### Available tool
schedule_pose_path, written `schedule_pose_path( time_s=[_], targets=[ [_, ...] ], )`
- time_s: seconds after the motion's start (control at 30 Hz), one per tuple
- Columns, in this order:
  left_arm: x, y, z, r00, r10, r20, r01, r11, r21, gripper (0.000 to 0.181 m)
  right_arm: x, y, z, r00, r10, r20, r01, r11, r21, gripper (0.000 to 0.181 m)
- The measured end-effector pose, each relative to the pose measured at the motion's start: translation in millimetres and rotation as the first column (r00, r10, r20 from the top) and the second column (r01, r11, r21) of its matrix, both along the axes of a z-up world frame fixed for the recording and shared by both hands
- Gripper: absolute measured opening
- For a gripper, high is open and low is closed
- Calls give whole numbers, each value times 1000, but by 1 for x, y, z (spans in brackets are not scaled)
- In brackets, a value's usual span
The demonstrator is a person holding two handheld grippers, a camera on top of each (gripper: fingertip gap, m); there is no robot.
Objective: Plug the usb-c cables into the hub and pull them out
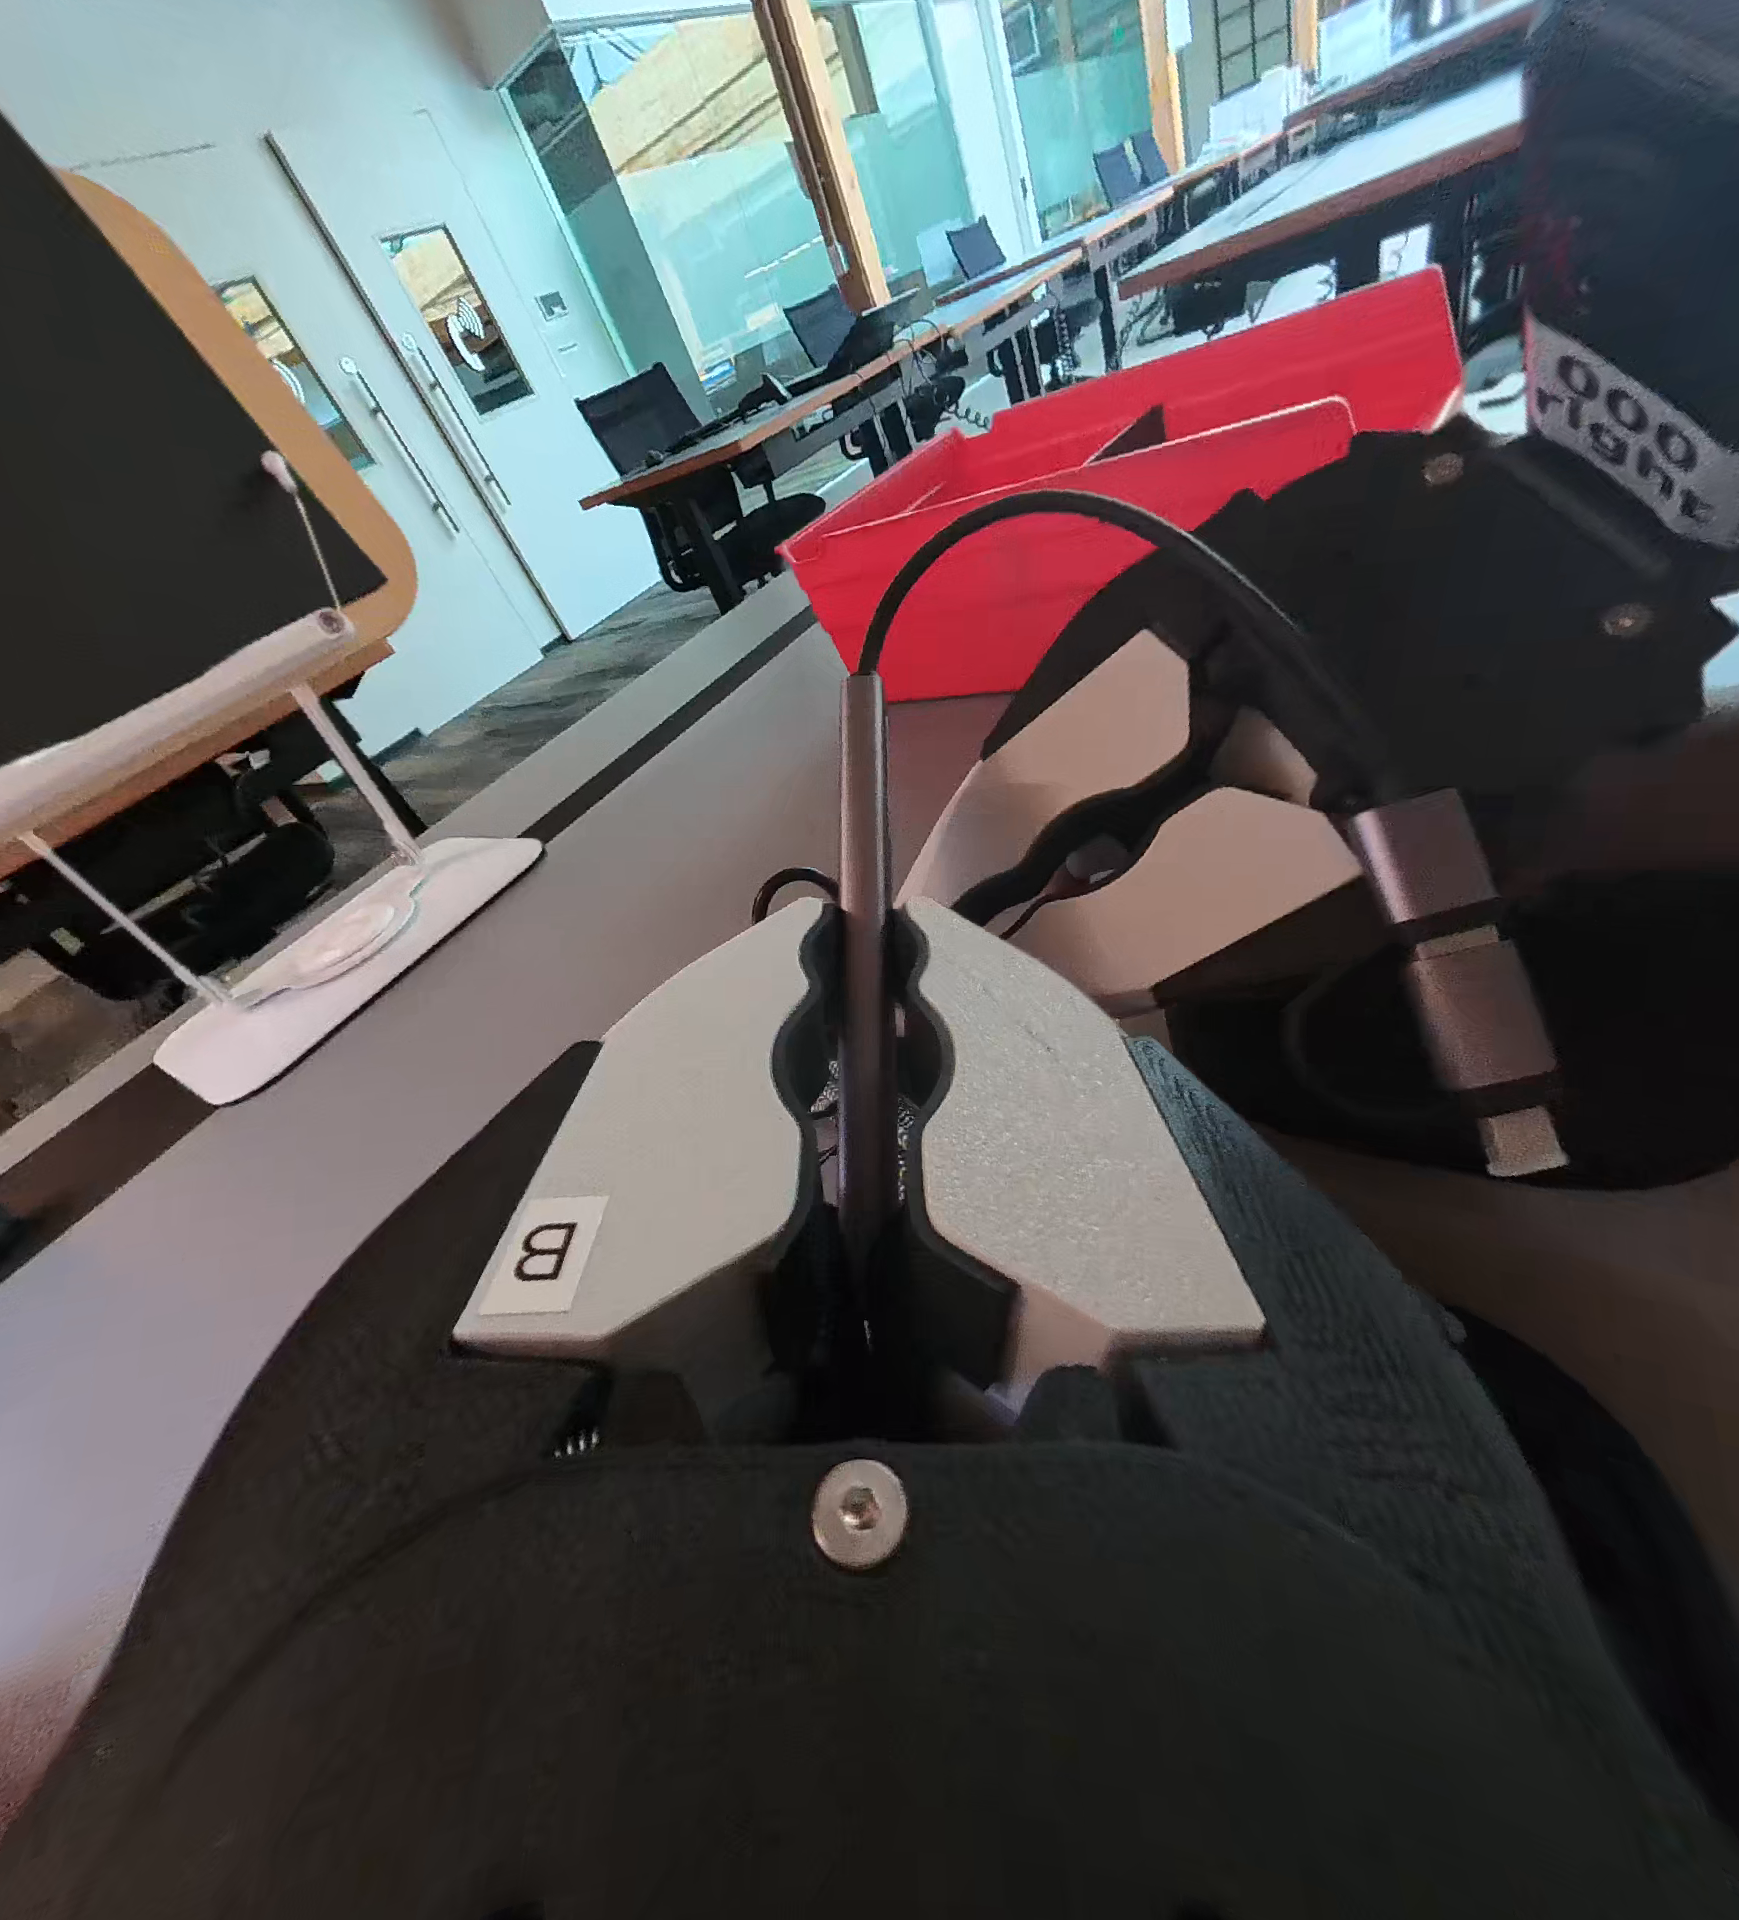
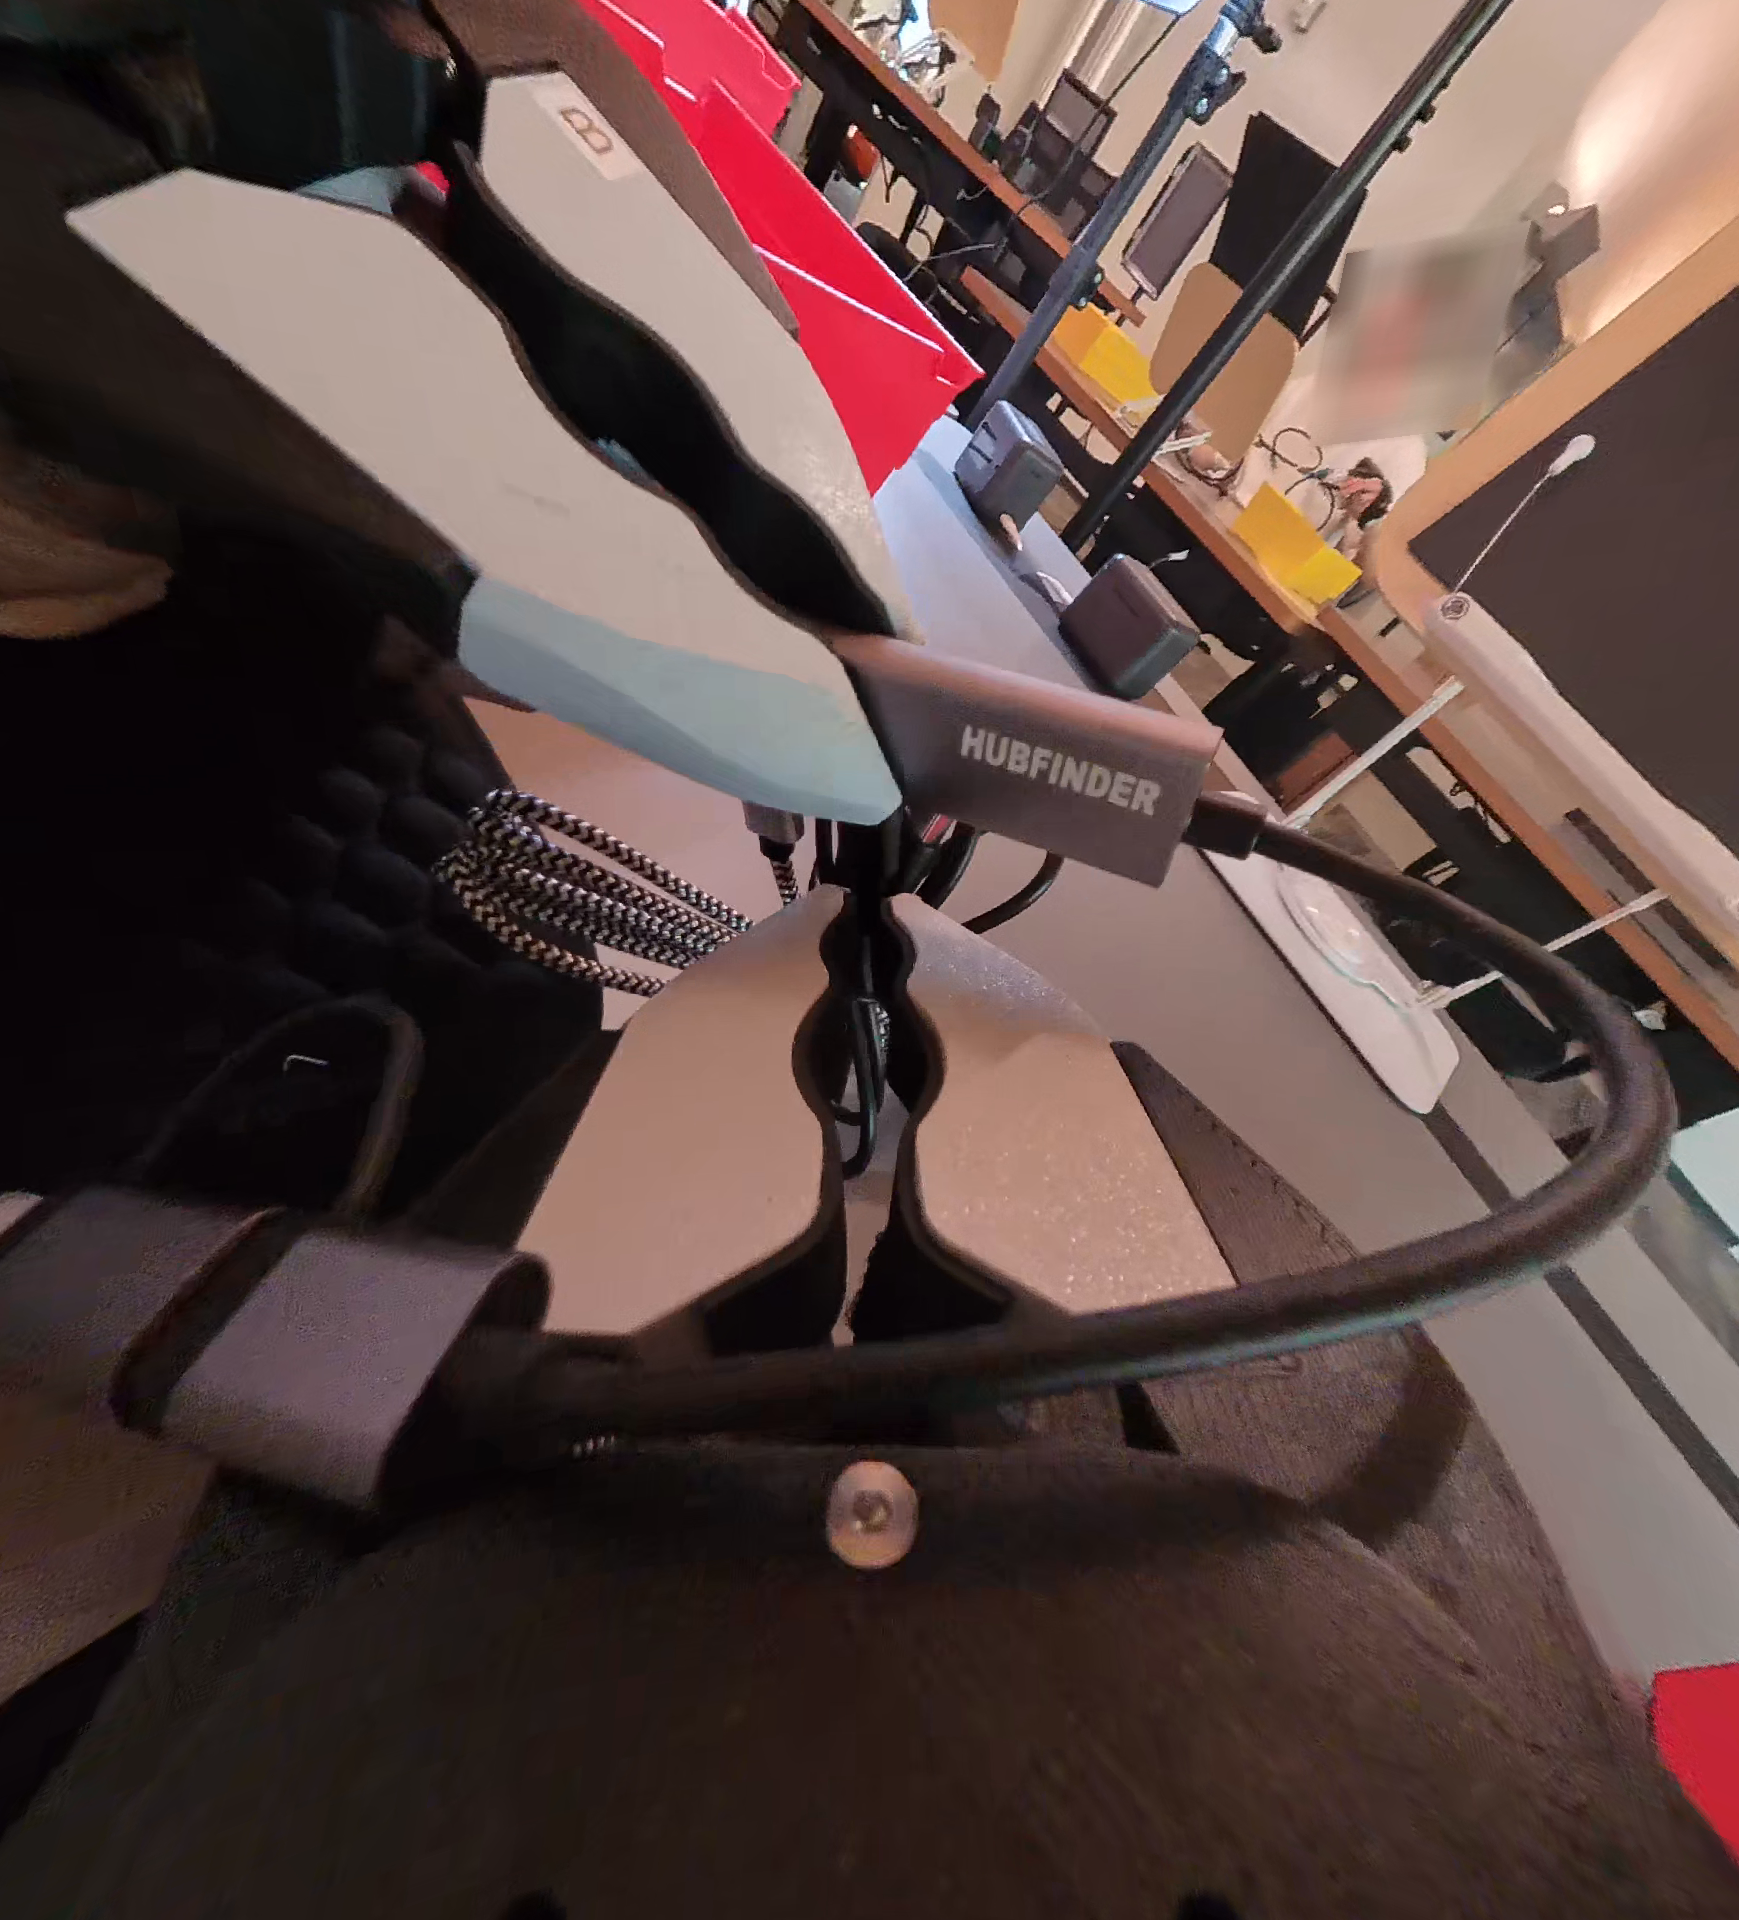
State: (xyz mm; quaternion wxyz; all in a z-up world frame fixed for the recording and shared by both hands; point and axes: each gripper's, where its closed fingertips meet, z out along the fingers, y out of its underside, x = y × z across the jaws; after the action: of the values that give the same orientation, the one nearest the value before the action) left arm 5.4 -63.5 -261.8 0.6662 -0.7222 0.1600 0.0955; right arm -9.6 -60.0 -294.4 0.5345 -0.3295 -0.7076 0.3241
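Note:
My left gripper [image 1: 863, 920] is shut on a thin dark grey hub [image 1: 863, 790], which I see edge-on and upright between the fingers. The hub's own black cable [image 1: 1031, 514] arcs right to a grey plug [image 1: 1447, 977] that hangs free. The right gripper [image 1: 979, 821] is close on the right. In the right wrist view the hub [image 2: 1041, 769] sticks out of the left gripper [image 2: 870, 675]. My right gripper [image 2: 867, 920] sits just under the hub, shut on a black usb-c cable plug [image 2: 865, 1023]. Braided cables [image 2: 574, 894] hang to the left.
A red bin [image 1: 1104, 499] stands behind the grippers. A white stand base [image 1: 345, 945] with a black wood-framed panel [image 1: 65, 395] is at the left. Two dark grey blocks [image 2: 1010, 468] [image 2: 1125, 634] sit on the grey table [image 1: 221, 1195]. Desks and chairs lie beyond. The grippers are tip to tip, or close to it.

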Motion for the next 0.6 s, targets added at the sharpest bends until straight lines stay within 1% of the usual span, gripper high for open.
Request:
schedule_pose_path(
  time_s=[0.1,0.17,0.2,0.23,0.27,0.33,0.37,0.4,0.5,0.53,0.6],
  targets=[
    [-2,-1,2,1000,11,15,-11,1000,18,5,-2,0,2,1000,-4,-12,4,1000,-4,3],
    [-2,-1,4,1000,10,26,-11,1000,28,5,0,0,5,999,-20,-39,21,999,25,3],
    [1,-3,10,1000,-2,31,0,998,66,6,3,-1,13,996,-23,-91,27,999,36,3],
    [5,-6,20,997,-34,71,24,991,129,6,7,-3,25,985,-11,-174,22,998,59,2],
    [7,-9,28,985,-81,153,52,982,183,6,12,-5,35,969,7,-245,17,995,94,2],
    [9,-12,35,931,-168,325,88,965,248,6,18,-5,45,948,7,-317,36,991,129,5],
    [7,-12,37,905,-195,378,95,959,268,6,19,-7,49,939,11,-344,37,990,133,6],
    [6,-13,38,884,-220,413,108,955,278,6,20,-8,51,934,17,-356,37,989,144,8],
    [0,-15,37,811,-271,518,129,947,294,7,17,-12,46,944,43,-326,8,988,152,17],
    [-1,-15,38,795,-285,535,138,944,299,7,18,-13,47,942,54,-332,-4,989,149,18],
    [0,-14,37,784,-295,547,152,944,293,7,21,-16,53,929,75,-362,-27,990,136,18]
  ],
)
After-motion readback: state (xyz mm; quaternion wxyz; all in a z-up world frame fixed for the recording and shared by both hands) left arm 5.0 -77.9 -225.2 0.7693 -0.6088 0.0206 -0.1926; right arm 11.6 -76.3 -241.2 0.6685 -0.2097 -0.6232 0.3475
